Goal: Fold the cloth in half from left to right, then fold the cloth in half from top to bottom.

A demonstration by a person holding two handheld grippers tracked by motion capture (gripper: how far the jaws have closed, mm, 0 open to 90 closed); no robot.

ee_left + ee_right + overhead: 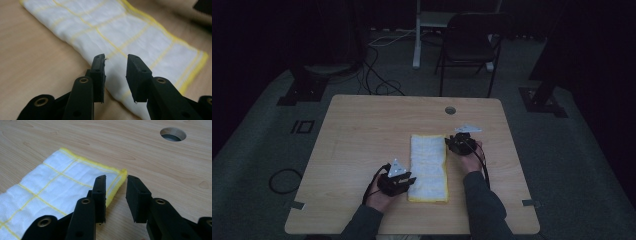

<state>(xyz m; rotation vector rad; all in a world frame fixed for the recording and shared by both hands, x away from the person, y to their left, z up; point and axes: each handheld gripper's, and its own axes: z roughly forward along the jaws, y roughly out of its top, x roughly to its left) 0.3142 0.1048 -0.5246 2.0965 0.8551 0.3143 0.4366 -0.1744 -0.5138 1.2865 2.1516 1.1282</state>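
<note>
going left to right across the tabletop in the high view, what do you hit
left tool → folded white cloth with yellow edging → right tool, all on the wooden table

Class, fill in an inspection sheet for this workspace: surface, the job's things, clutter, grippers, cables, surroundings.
Surface: wooden table with a round hole.
Job's things: white cloth with yellow grid, folded into a long strip, lying flat.
Clutter: nothing seen.
Grippers: left gripper open at the cloth's near long edge; right gripper open beside its far corner; neither holds it.
Cables: loops on the floor.
Surroundings: dark room, folding chair.
</note>
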